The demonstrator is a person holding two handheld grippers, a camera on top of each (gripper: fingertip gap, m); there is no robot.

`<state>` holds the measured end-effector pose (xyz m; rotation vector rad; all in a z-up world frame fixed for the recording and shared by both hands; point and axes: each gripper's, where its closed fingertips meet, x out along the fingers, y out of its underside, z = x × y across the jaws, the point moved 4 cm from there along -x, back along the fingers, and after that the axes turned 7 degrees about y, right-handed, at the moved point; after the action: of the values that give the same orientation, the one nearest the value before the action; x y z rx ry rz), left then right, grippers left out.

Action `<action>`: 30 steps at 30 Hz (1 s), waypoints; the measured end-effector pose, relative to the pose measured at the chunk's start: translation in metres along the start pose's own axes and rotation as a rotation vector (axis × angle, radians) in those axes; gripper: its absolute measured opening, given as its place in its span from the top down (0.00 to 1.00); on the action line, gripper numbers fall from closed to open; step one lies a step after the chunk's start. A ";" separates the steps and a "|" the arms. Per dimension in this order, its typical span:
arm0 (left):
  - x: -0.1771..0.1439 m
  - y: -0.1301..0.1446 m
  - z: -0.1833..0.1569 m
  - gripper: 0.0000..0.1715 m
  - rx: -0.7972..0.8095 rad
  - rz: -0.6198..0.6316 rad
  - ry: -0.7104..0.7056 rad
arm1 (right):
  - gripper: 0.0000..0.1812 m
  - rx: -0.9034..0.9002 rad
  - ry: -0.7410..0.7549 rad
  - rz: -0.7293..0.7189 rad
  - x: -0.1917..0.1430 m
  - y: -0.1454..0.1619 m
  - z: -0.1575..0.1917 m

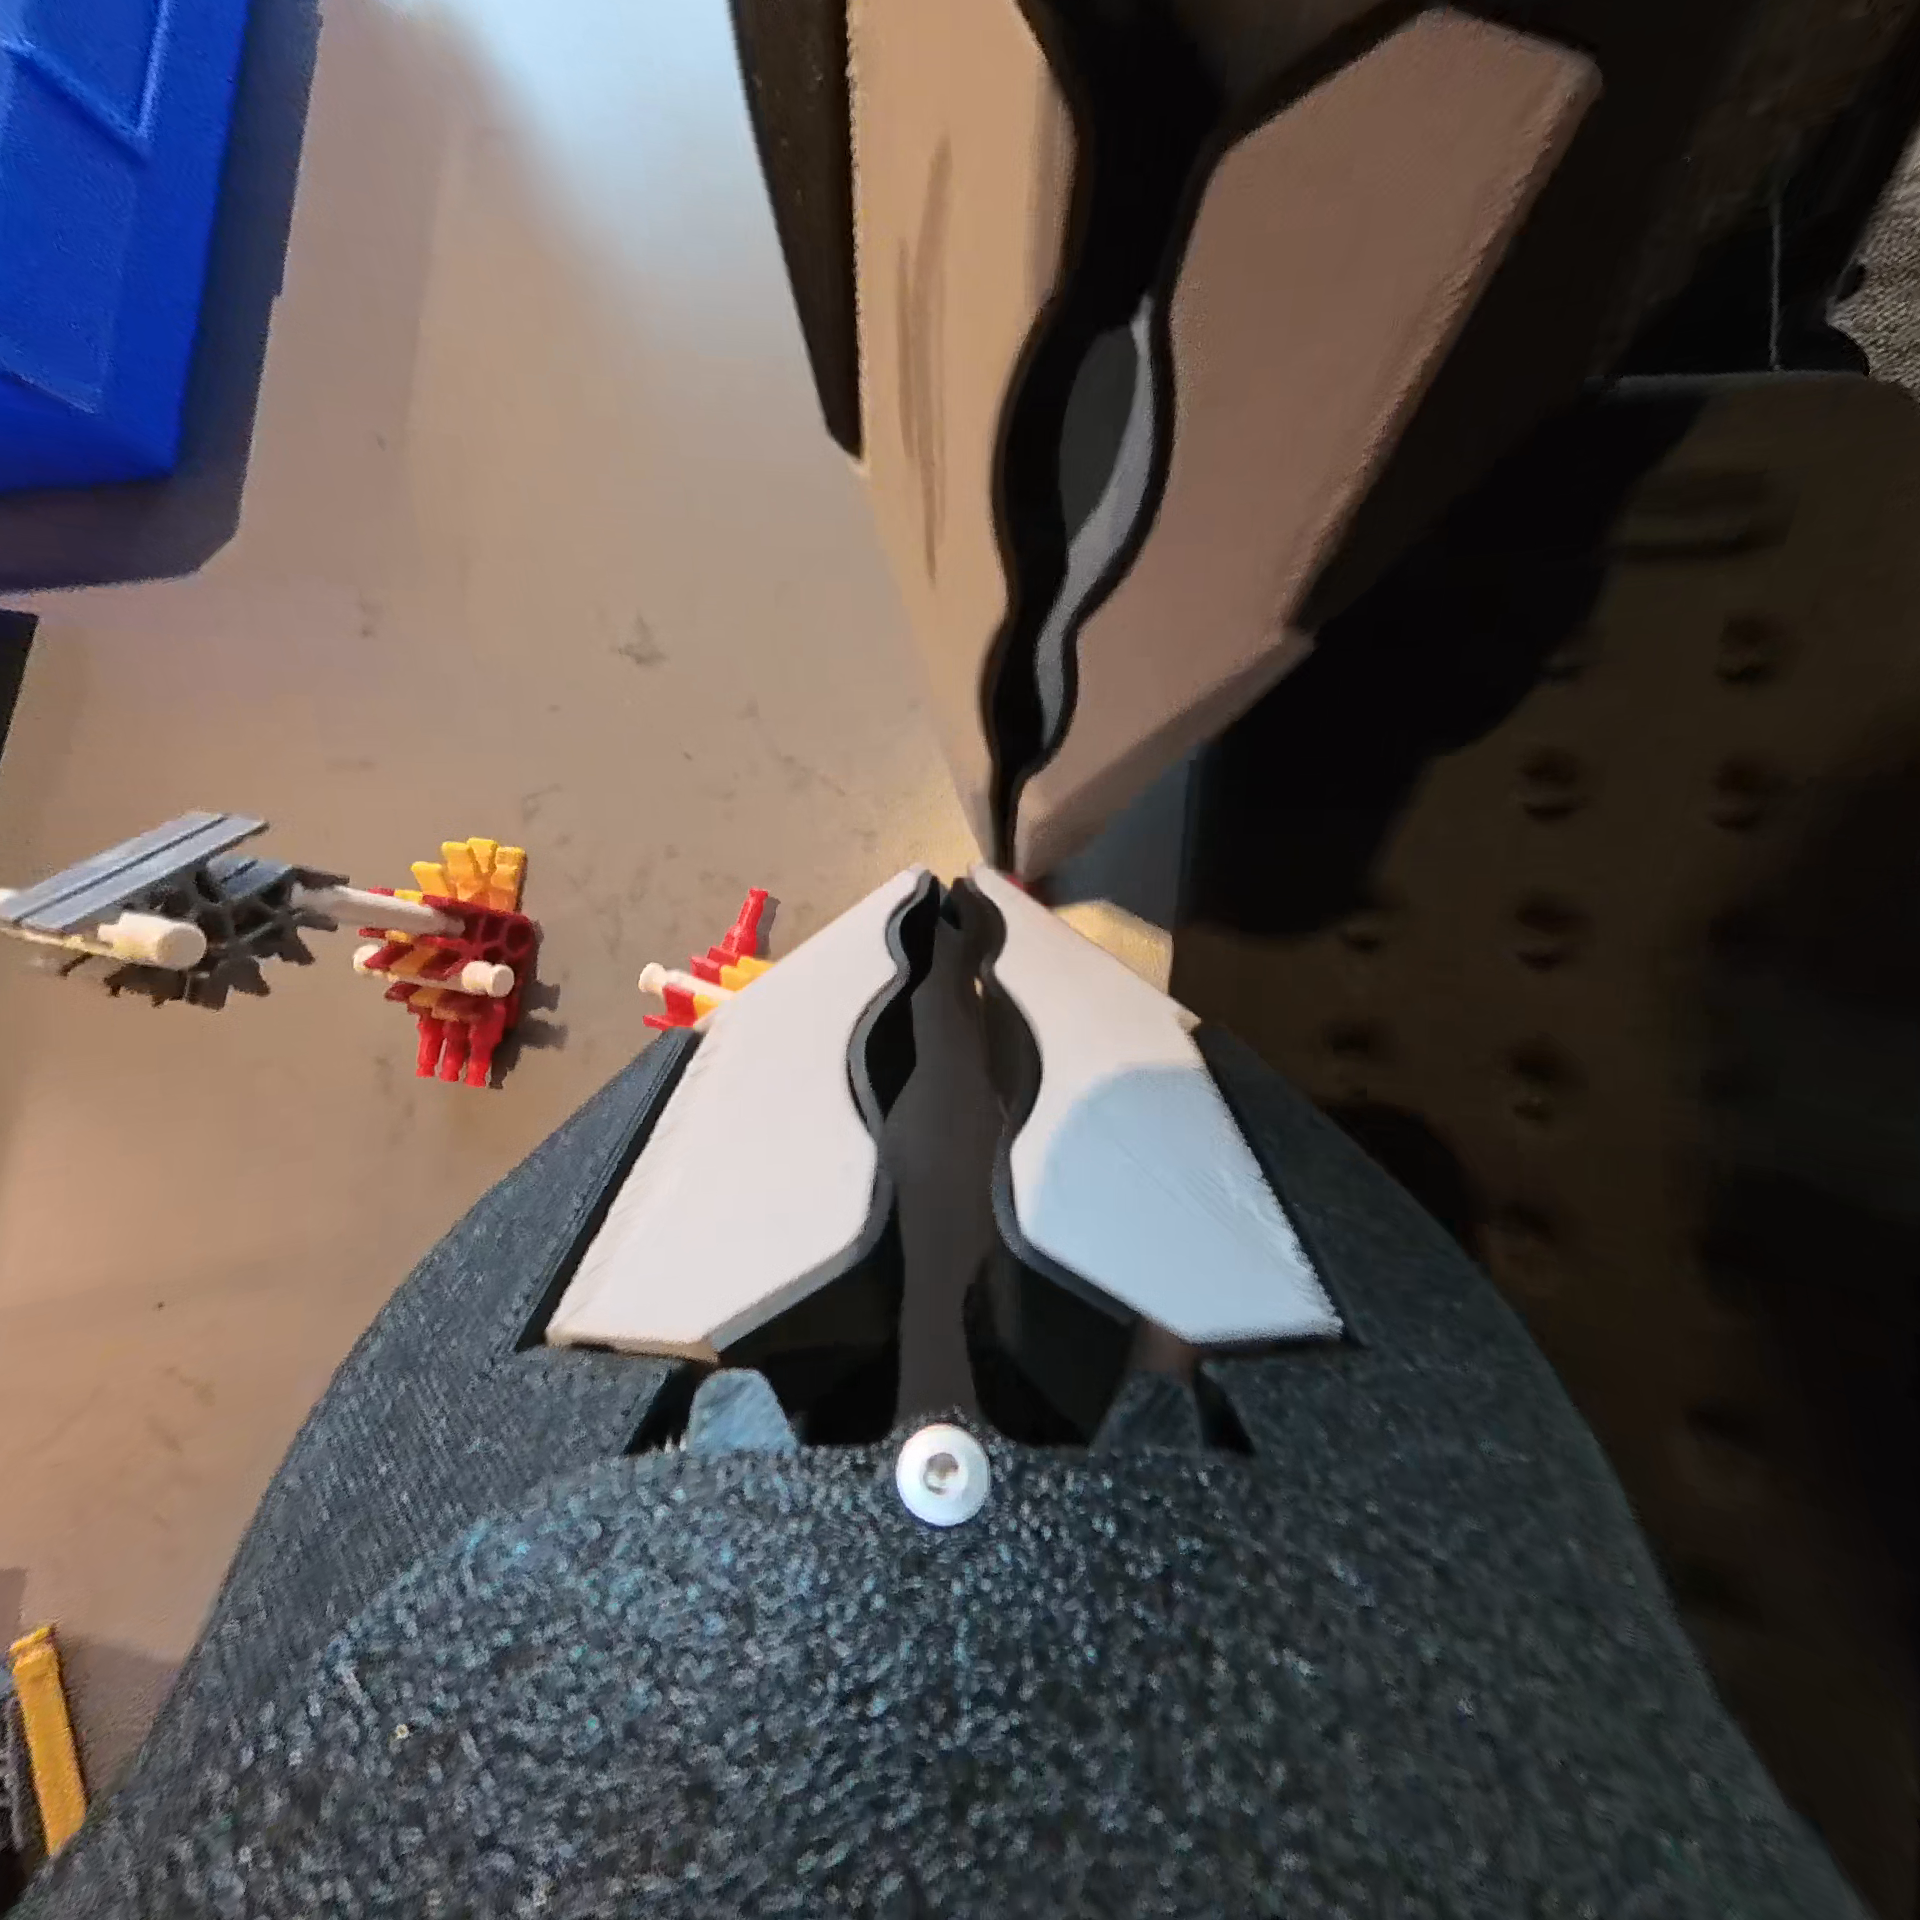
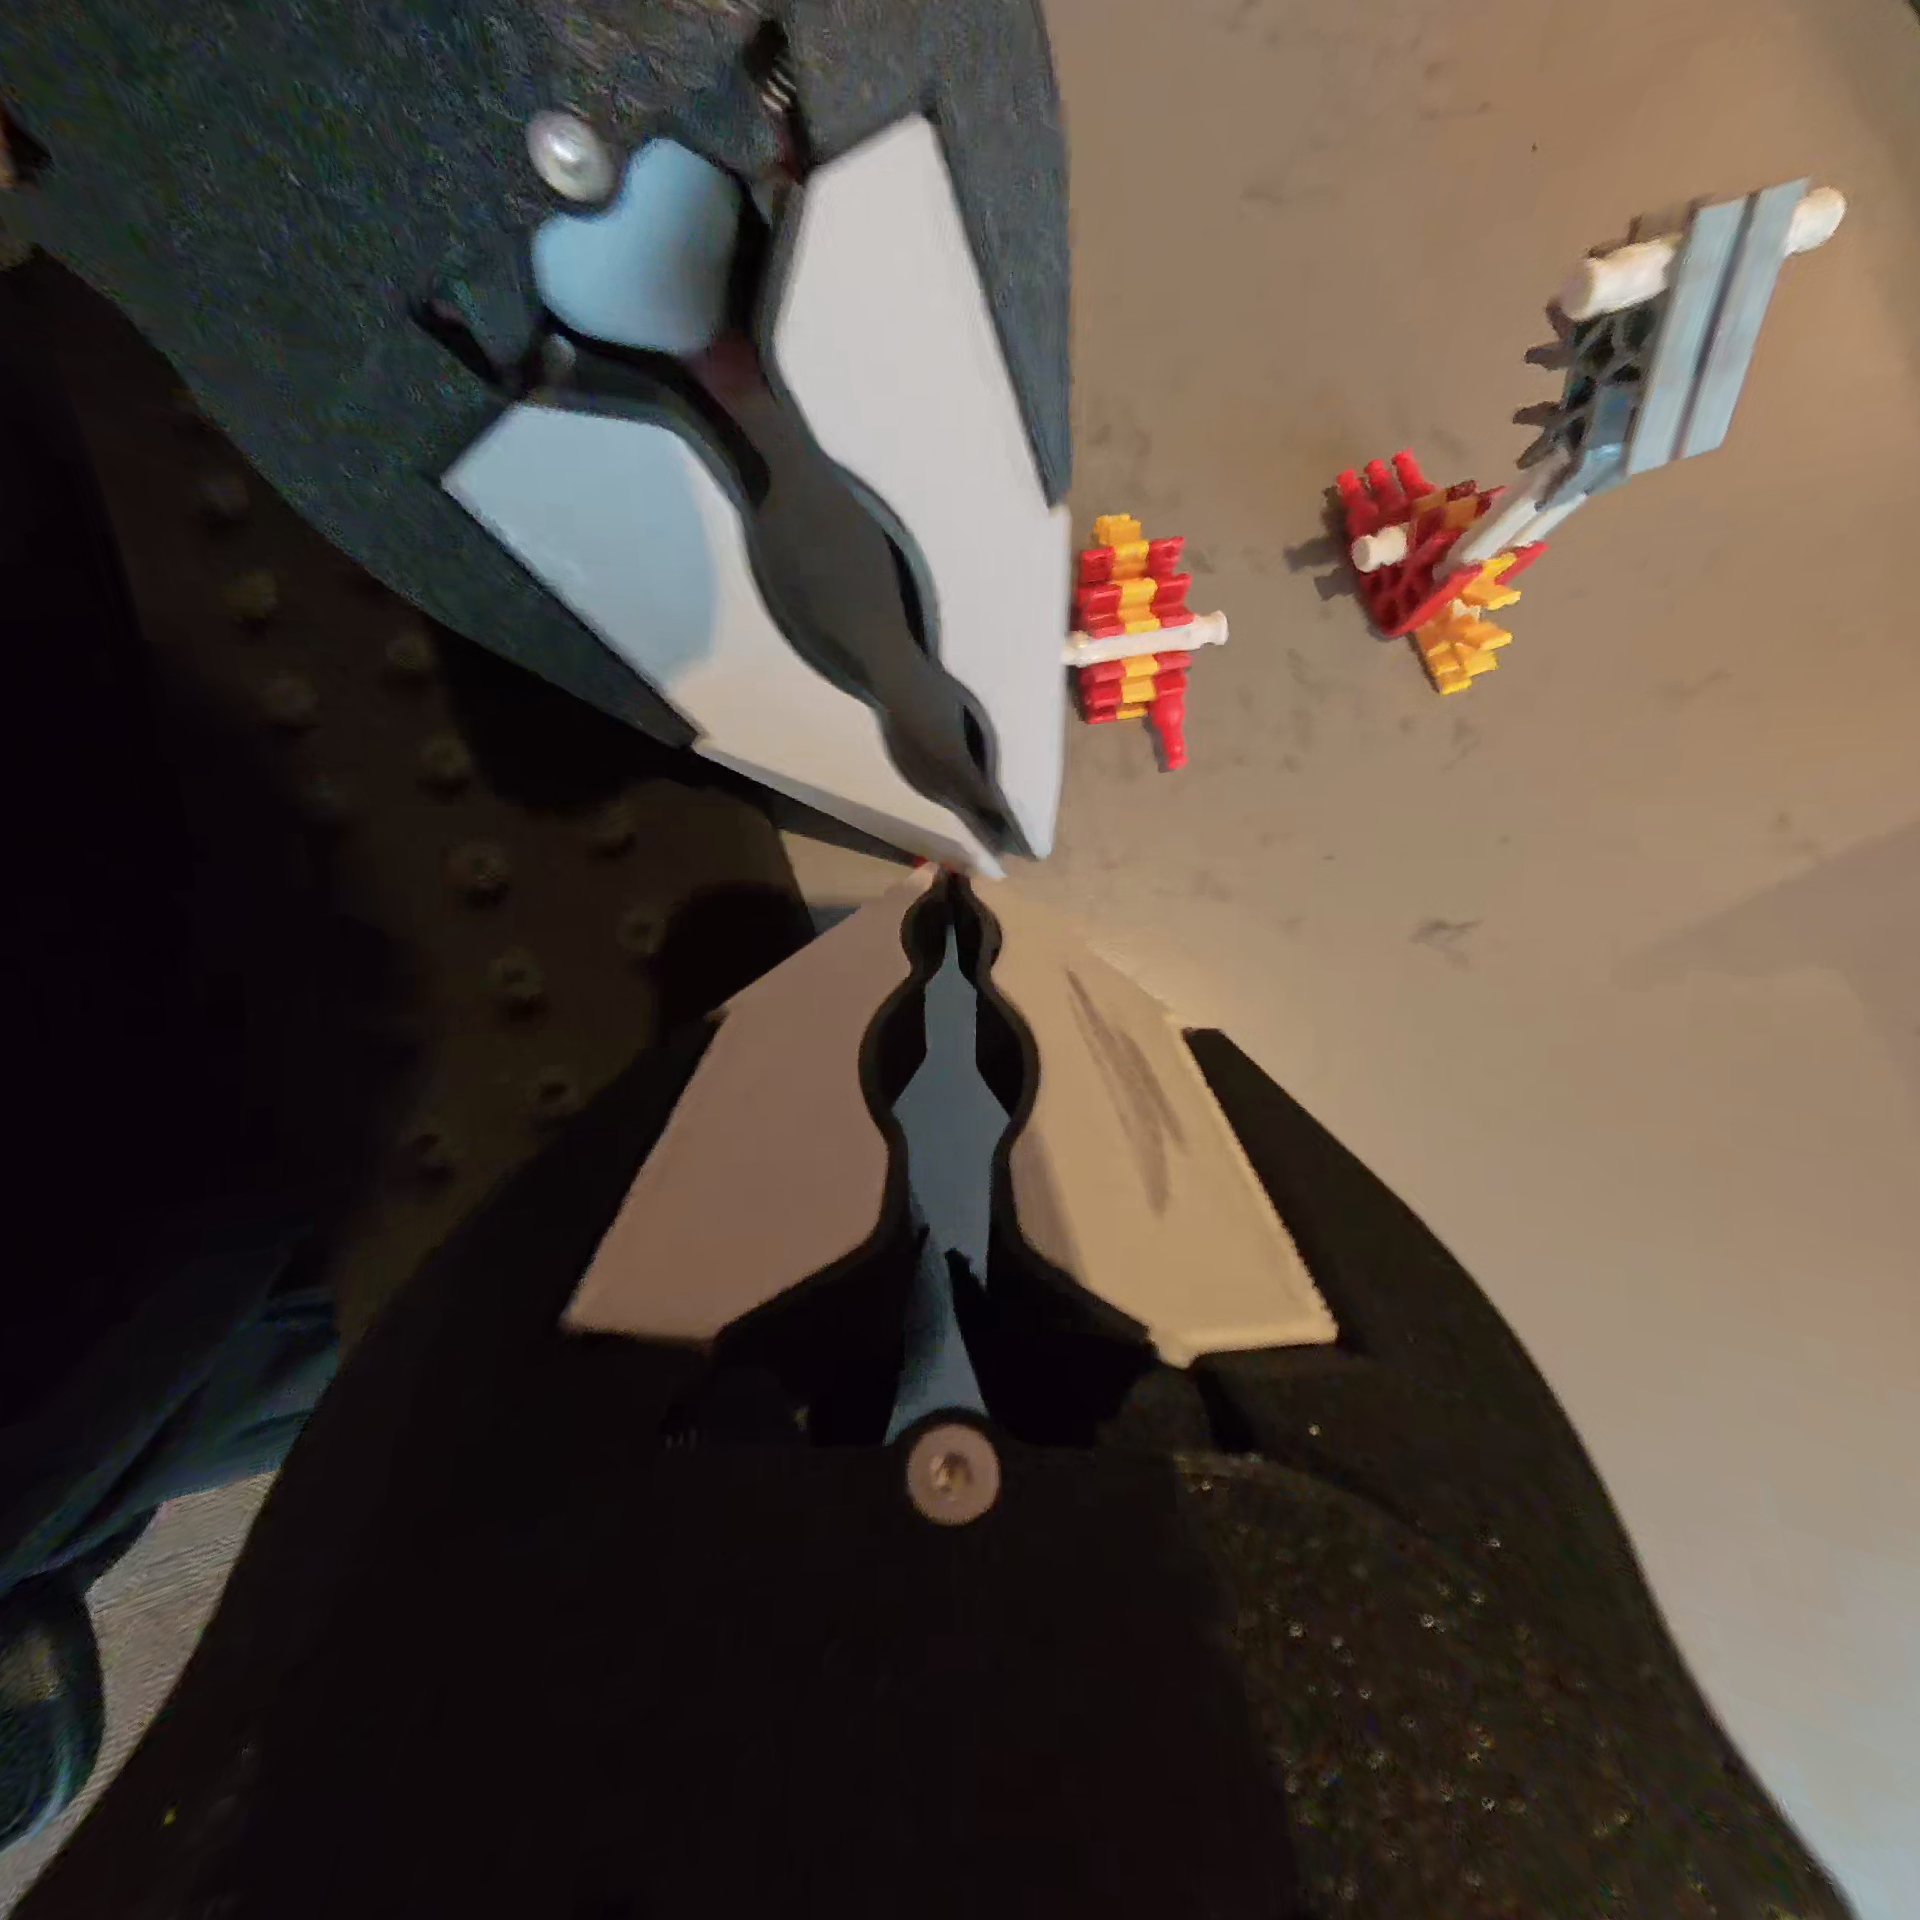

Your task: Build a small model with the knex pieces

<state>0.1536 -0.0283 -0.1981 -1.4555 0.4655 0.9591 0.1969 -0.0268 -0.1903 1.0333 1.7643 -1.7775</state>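
Left gripper (image 1: 951, 899) meets right gripper (image 2: 948, 891) — blue bin (image 1: 114, 260) apart.

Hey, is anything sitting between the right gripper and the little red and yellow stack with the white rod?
Yes: the left gripper meets the right gripper tip to tip, its finger overlapping the stack at the near edge. No loose parts lie between.

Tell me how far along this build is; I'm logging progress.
Done: a grey-panel assembly lies joined on the table. In hand: left tool and right tool, both shut, meet tip to tip at a small red bit. Remaining: a red-yellow stack on a white rod lies separate.
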 end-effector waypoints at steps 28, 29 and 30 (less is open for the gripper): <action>-0.044 0.008 0.014 0.83 0.100 -0.083 0.030 | 0.98 -0.159 0.017 0.059 0.009 -0.005 -0.001; -0.047 0.008 0.018 0.82 0.102 -0.086 0.014 | 0.98 -0.162 0.021 0.051 0.010 -0.006 -0.004; -0.049 0.008 0.022 0.81 0.105 -0.087 -0.003 | 0.98 -0.165 0.023 0.041 0.012 -0.007 -0.006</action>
<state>0.1131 -0.0211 -0.1620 -1.3680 0.4408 0.8557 0.1854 -0.0175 -0.1940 1.0176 1.8552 -1.5721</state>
